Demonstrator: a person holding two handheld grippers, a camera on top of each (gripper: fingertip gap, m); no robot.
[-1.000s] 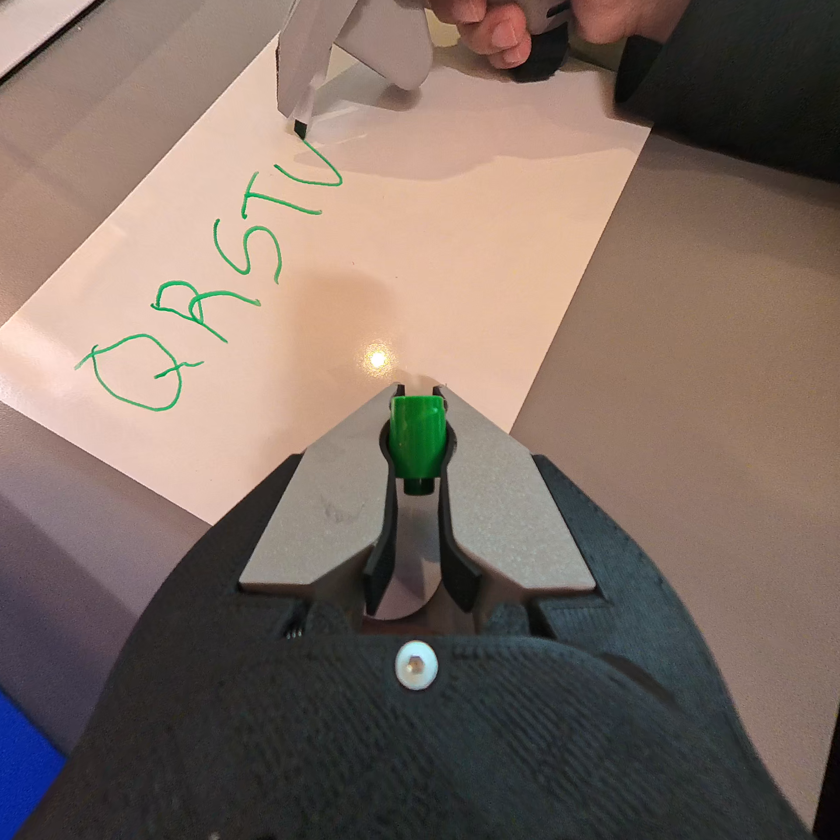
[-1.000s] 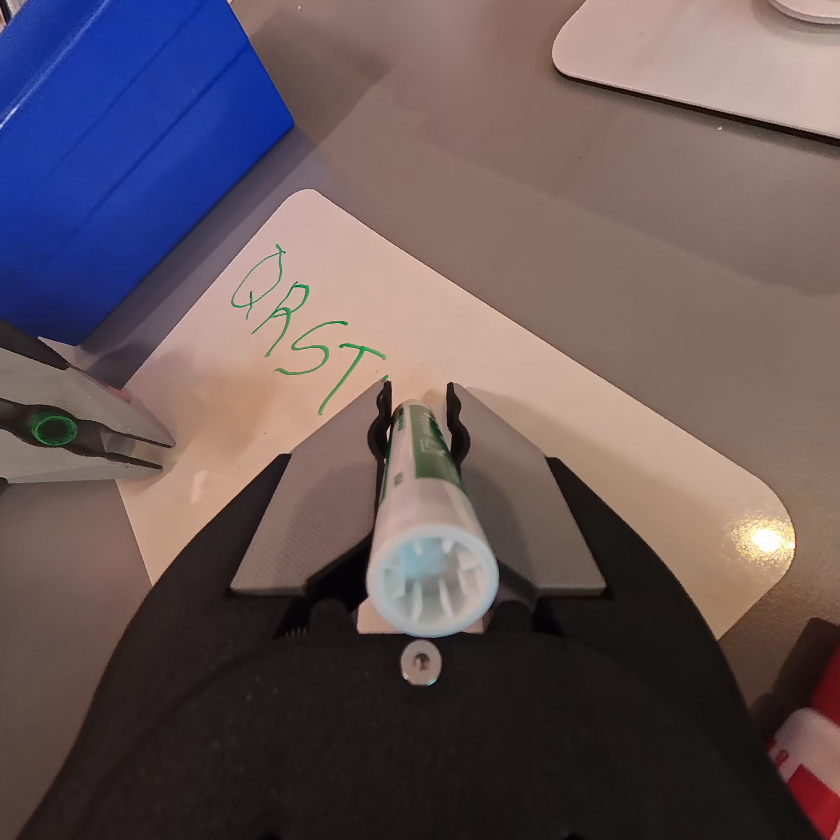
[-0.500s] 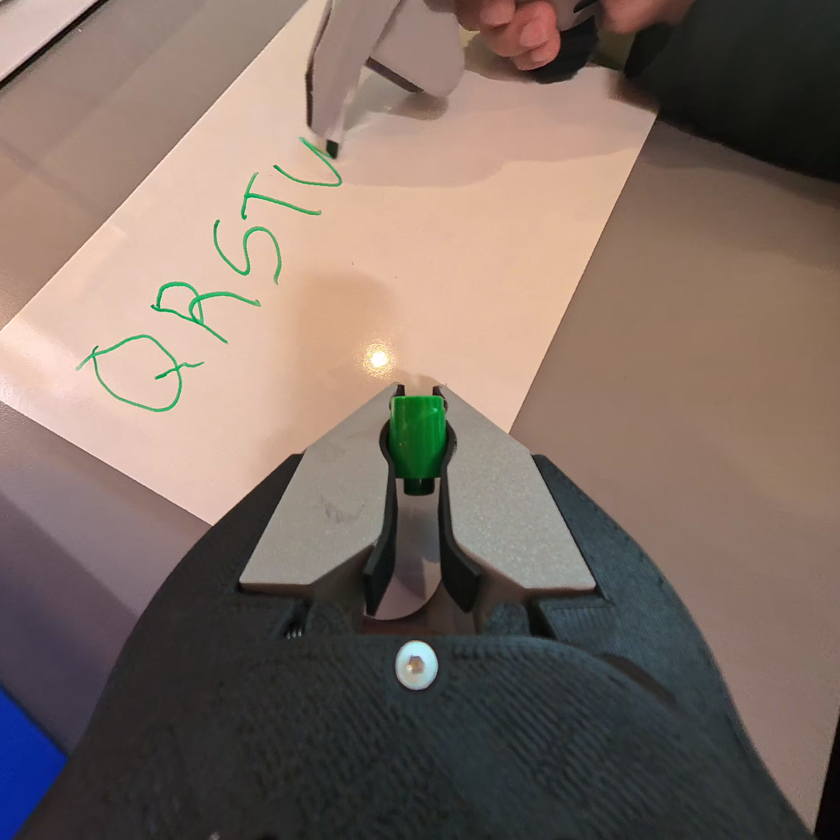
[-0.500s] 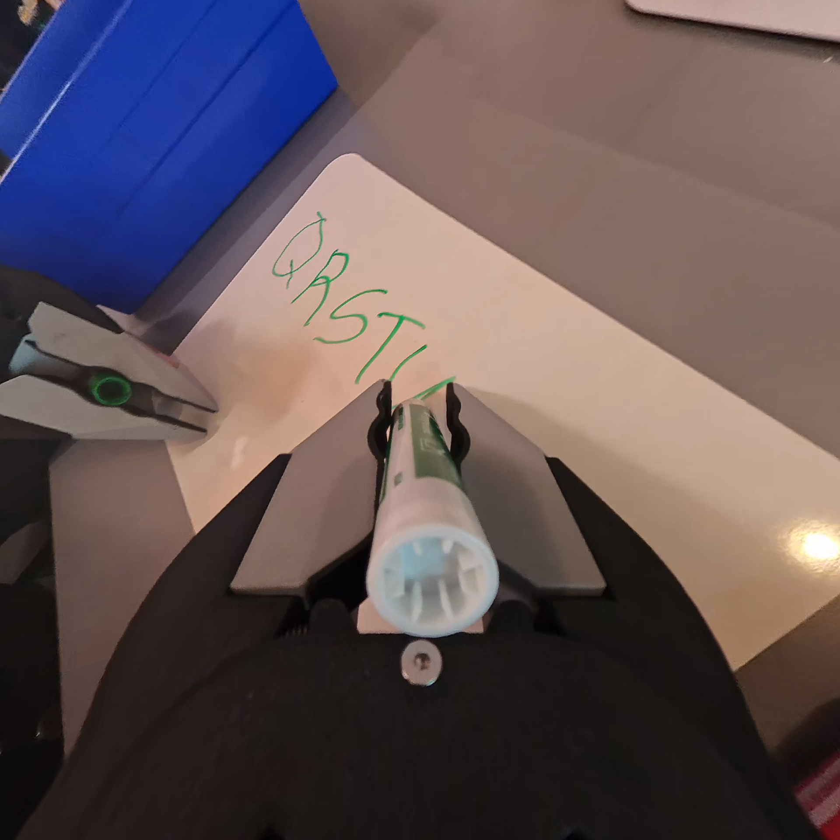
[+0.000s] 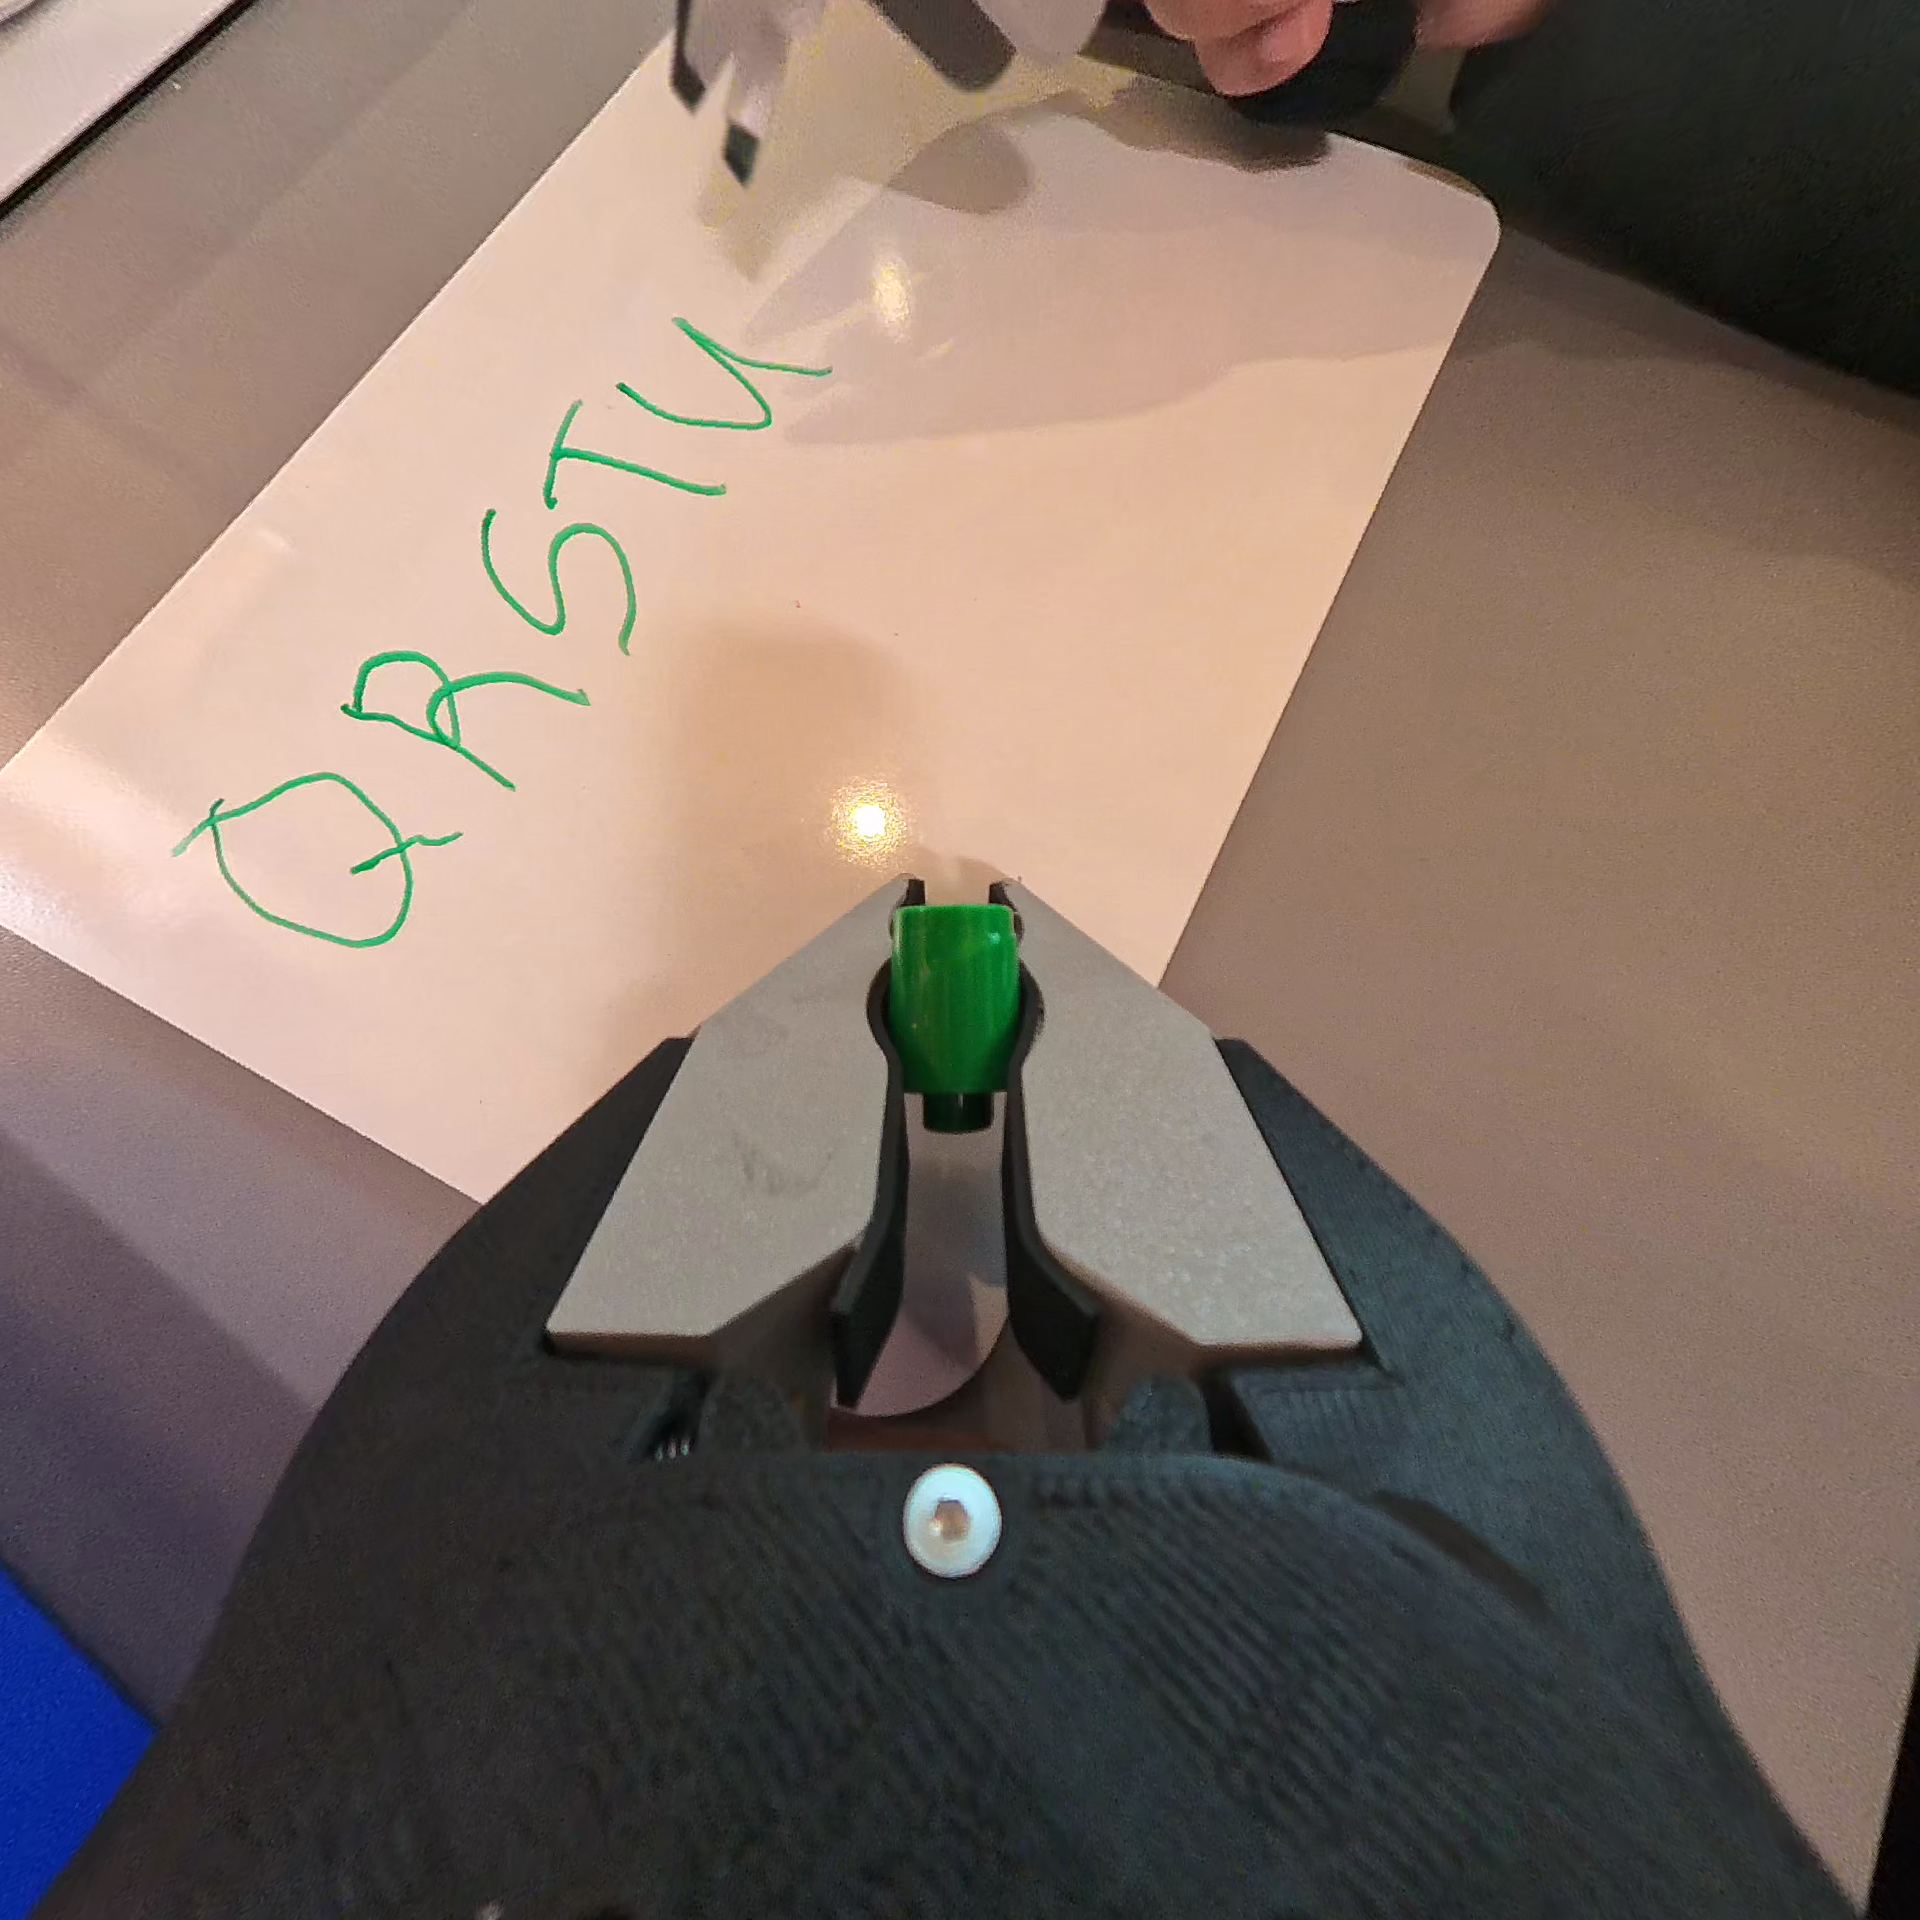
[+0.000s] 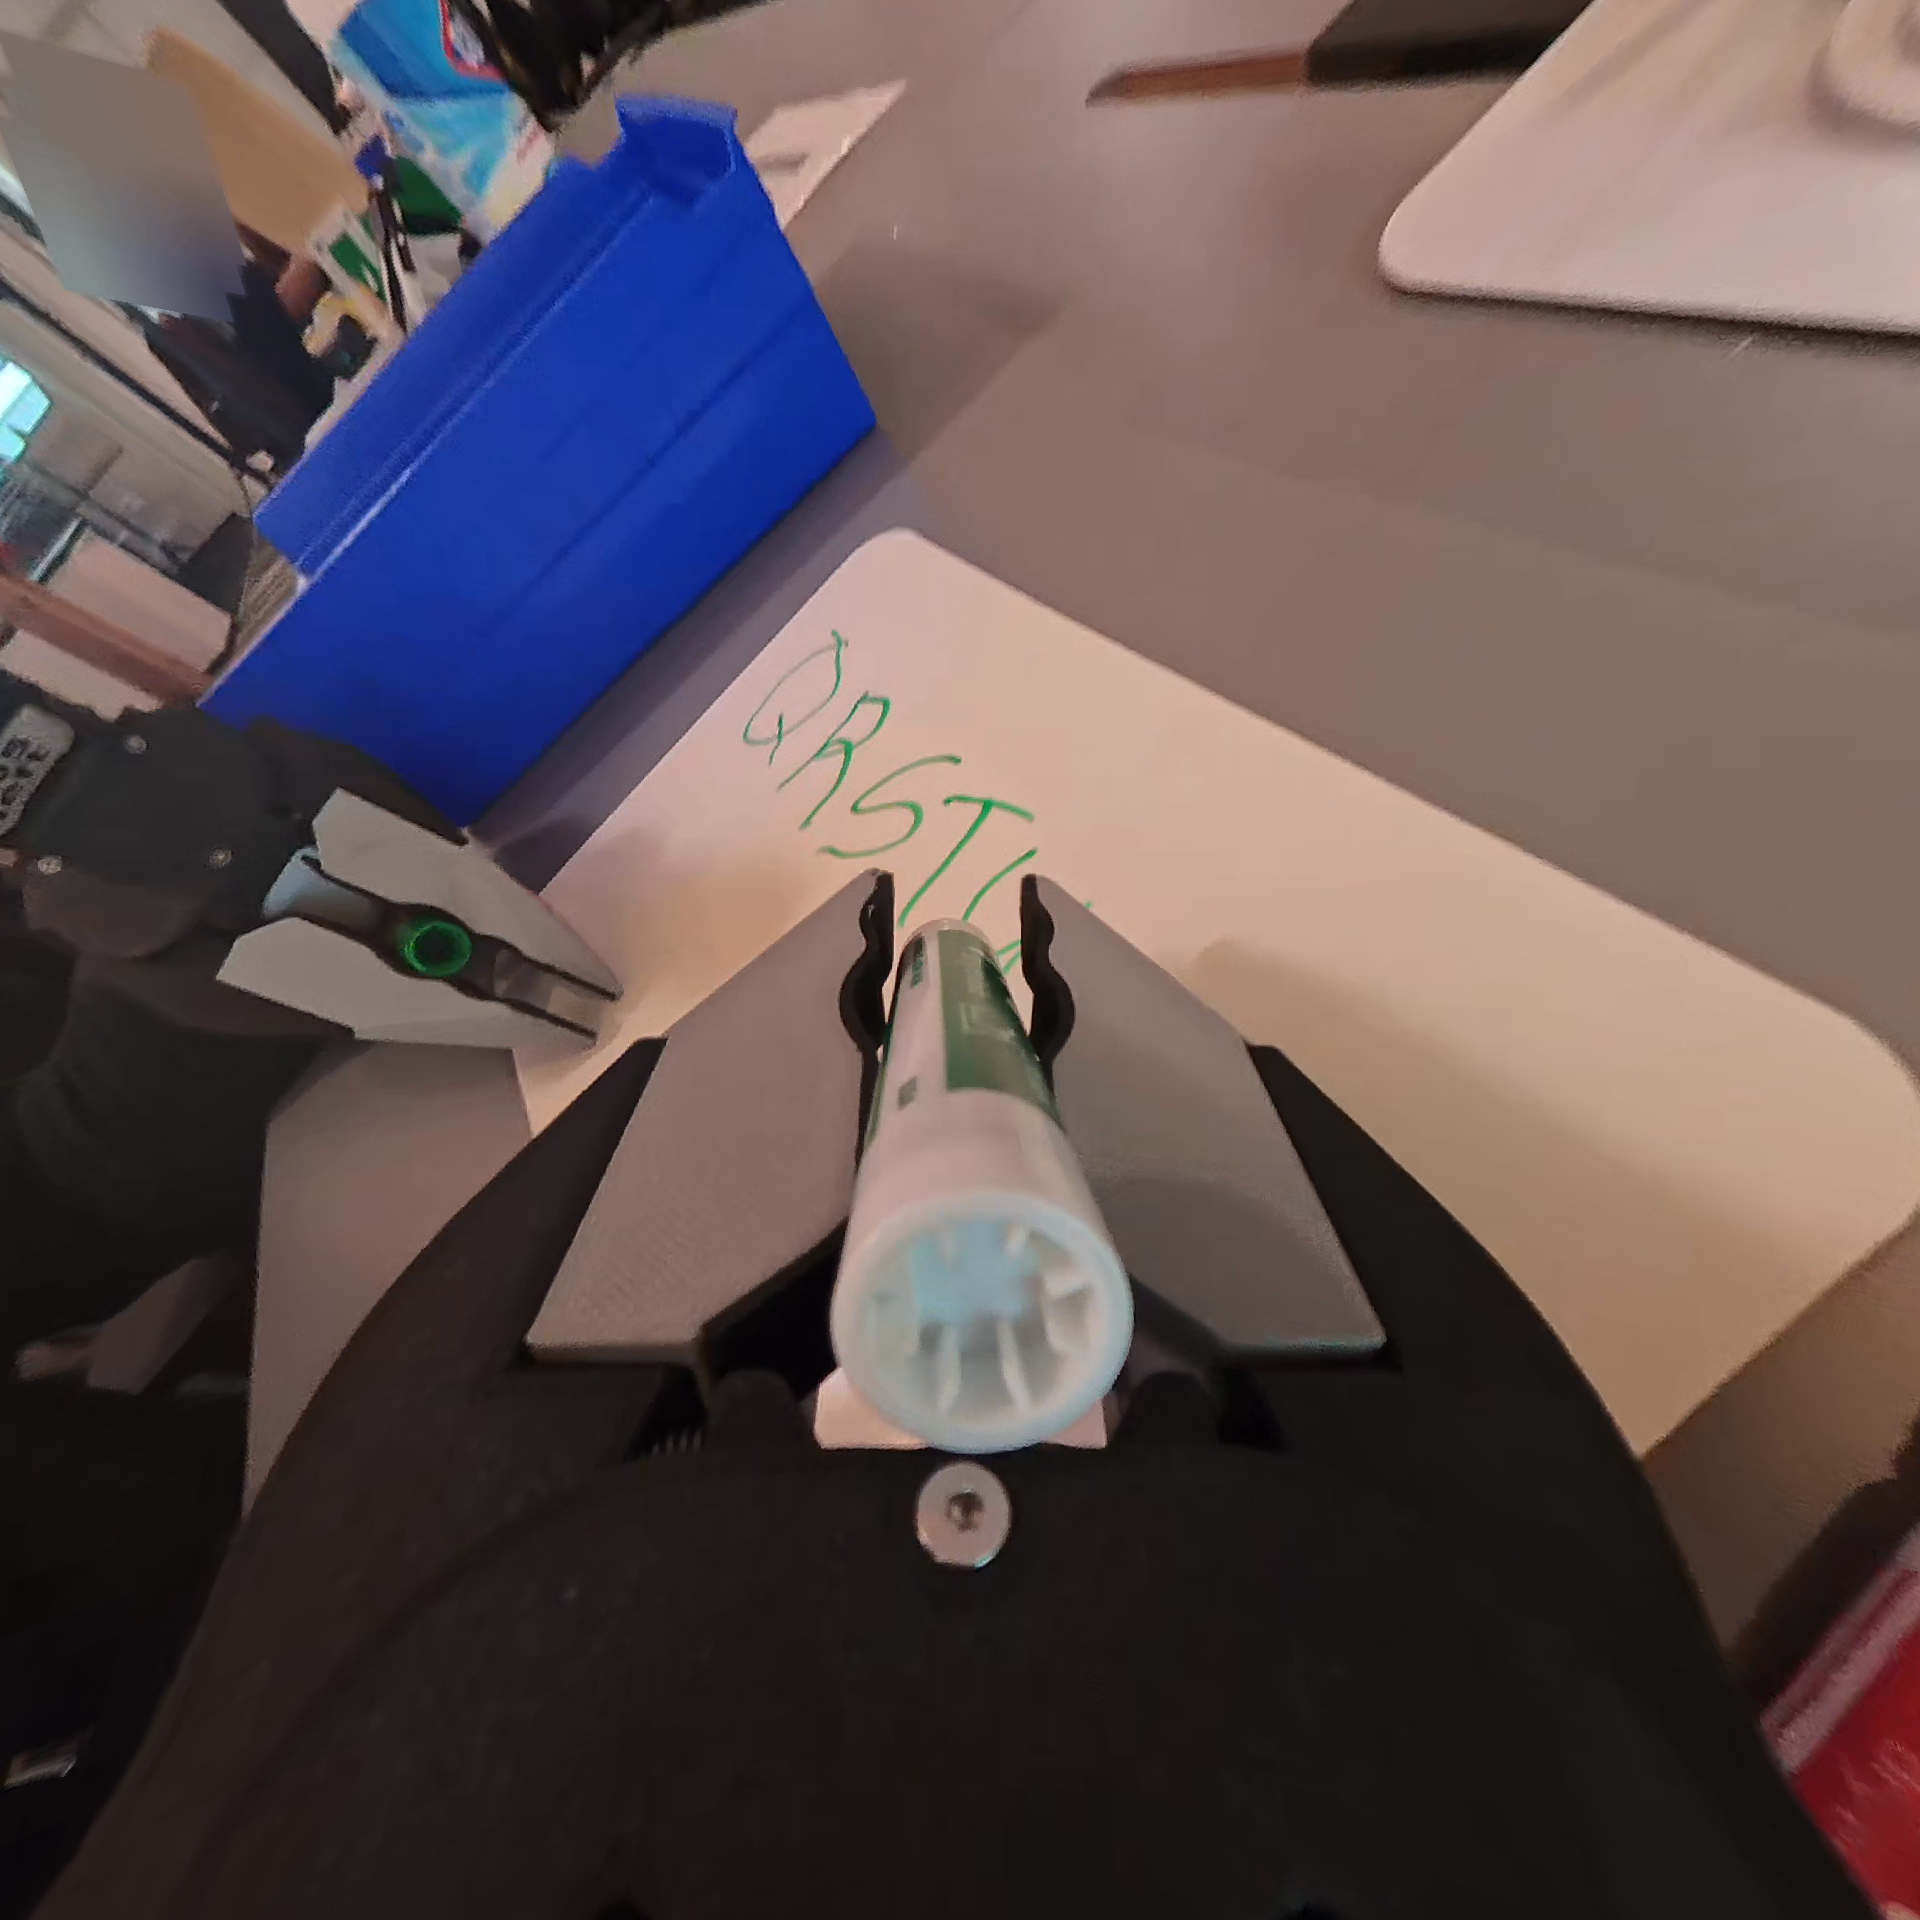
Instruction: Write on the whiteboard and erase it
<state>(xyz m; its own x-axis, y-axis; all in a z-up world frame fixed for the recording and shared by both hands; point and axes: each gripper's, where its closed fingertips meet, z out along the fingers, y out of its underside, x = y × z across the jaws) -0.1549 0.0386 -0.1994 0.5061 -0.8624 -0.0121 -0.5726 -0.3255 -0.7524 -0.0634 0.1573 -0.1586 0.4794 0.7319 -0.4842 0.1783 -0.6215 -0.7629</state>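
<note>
A white whiteboard sheet (image 5: 987, 540) lies flat on the grey table, with several green handwritten letters (image 5: 499, 675) along its left side. My left gripper (image 5: 954, 896) is shut on the green marker cap (image 5: 951, 997) and hovers over the sheet's near edge. My right gripper (image 6: 954, 894) is shut on the white and green marker (image 6: 977, 1143); its tip is hidden. In the left wrist view the right gripper (image 5: 748, 114) is raised above the sheet's far end, past the last letter. The sheet (image 6: 1403, 935) and letters (image 6: 883, 790) also show in the right wrist view, with the left gripper (image 6: 582, 1008) at left.
A blue plastic bin (image 6: 561, 436) stands beside the sheet's far left. A white pad (image 6: 1683, 208) lies at the far right. A red and white object (image 6: 1860, 1714) sits at the lower right. A hand (image 5: 1247, 31) and dark sleeve (image 5: 1714, 177) hold the right gripper. Tip to tip, the grippers are about 15 cm apart.
My right gripper finished the last green letter, then lifted the marker off the sheet and drew back. My left gripper with the cap has stayed in place.
</note>
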